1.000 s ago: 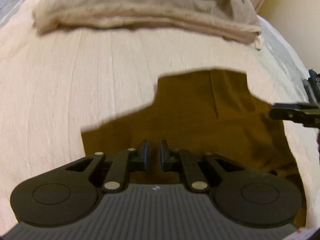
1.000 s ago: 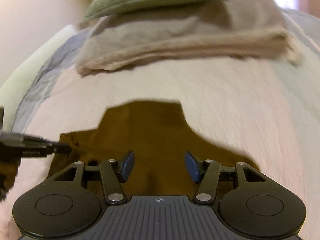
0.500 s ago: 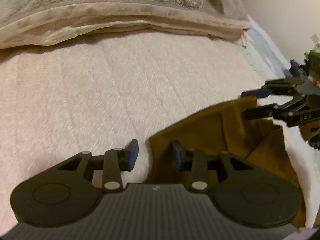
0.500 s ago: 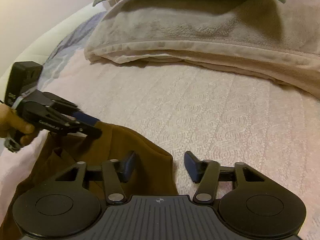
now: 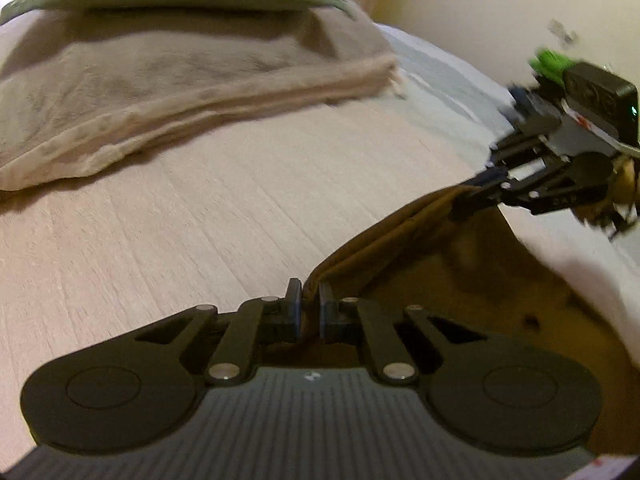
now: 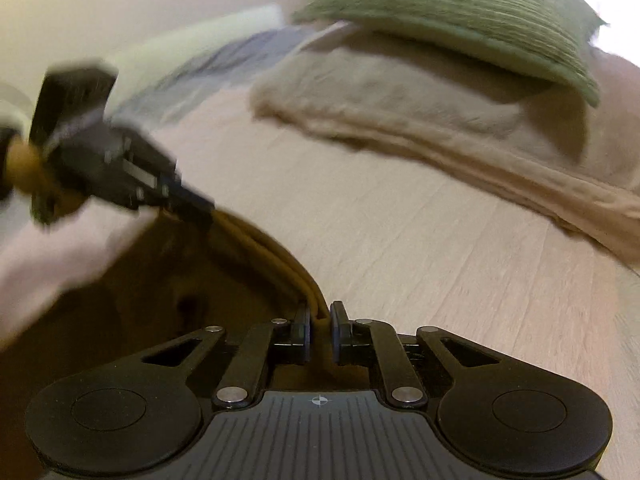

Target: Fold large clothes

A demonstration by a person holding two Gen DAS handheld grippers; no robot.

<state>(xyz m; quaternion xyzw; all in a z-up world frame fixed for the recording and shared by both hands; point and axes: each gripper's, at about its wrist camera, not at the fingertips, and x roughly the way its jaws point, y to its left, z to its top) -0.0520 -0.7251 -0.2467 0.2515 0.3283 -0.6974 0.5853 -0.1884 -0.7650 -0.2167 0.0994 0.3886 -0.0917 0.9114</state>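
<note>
Garment (image 5: 460, 280), brown, near end of bed (image 5: 200, 220), its top edge pinched taut btwn my left gripper (image 5: 310, 300) & right gripper (image 6: 320, 318), both just clamped on it; I'd say fold barely begun.

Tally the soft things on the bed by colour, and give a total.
Brown garment: 1
Beige folded blanket: 1
Green cushion: 1
Total: 3
</note>
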